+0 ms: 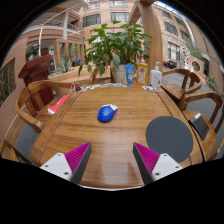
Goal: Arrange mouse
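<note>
Blue computer mouse [106,113]: resting on the round slatted wooden table [95,140], near its centre, well ahead of the gripper [112,162] and apart from it. Gripper spread wide, holding nothing; pink-padded fingers [71,160] hover above the near table edge. Round dark grey mouse pad [170,138] lies right of the mouse, not touching it. Potted green plant [113,50] and bottles [141,73] stand at the far edge. Wooden chairs [35,95] surround the table.

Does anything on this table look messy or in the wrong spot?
One thing stands out: the blue computer mouse sits on the bare wooden table, away from the round dark grey mouse pad. Nothing looks spilled or broken. The hand-held gripper is open, short of the mouse.
</note>
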